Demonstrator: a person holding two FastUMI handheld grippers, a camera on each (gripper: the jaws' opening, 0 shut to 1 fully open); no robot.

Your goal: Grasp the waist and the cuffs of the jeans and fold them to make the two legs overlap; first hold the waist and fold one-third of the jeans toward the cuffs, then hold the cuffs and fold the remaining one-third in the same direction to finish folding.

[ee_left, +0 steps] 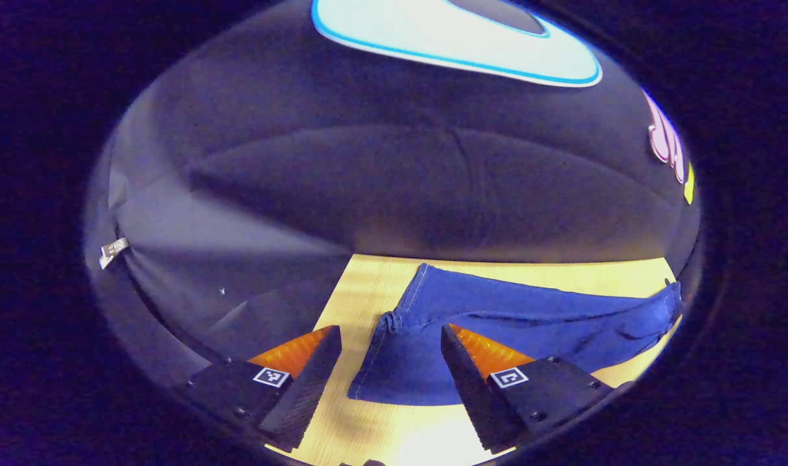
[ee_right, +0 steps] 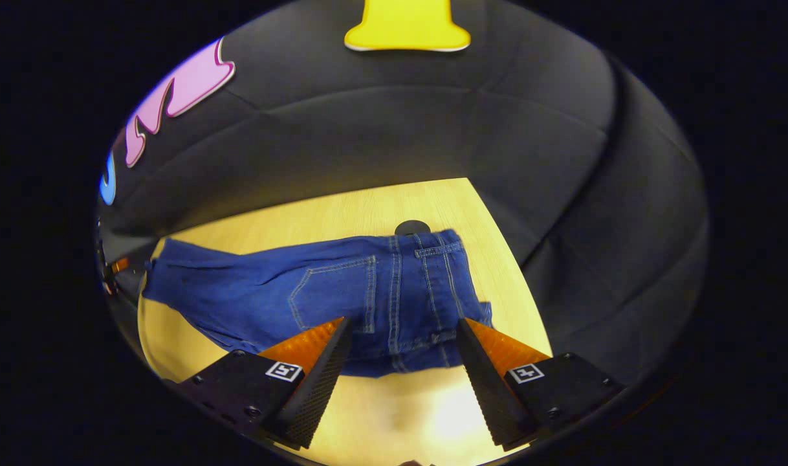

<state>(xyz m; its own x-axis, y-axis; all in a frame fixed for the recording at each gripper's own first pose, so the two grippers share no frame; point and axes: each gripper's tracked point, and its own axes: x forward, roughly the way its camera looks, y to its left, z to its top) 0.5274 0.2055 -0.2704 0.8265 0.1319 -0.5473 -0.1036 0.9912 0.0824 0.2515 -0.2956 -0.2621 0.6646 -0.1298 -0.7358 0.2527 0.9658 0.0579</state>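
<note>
The jeans (ee_right: 342, 291) lie flat on the wooden table (ee_right: 342, 207), stretched sideways across it. In the right gripper view the waist end, with its back pocket (ee_right: 336, 291) and belt loops, sits at about 6 o'clock, just ahead of the fingers, and the legs trail off toward 9 o'clock. In the left gripper view the cuffs (ee_left: 381, 356) lie at 6 o'clock and the cloth runs off toward 3 o'clock.

Denim like this is probably soft but fairly heavy and not slippery; it should drape and sag when lifted, and the layers may slide apart unless both are pinched together. The sturdy places to take hold look like the stitched waistband (ee_right: 426, 336) and the hemmed cuff edge, where the cloth is thickest.

The left gripper (ee_left: 391, 382) is spread wide, nothing between its fingers, hanging just above the cuffs. The right gripper (ee_right: 400, 382) is likewise spread, poised over the near waist edge; whether either touches the cloth I cannot tell.

No containers are in view. A small dark round thing (ee_right: 412, 227) sits on the table beyond the waist.
</note>
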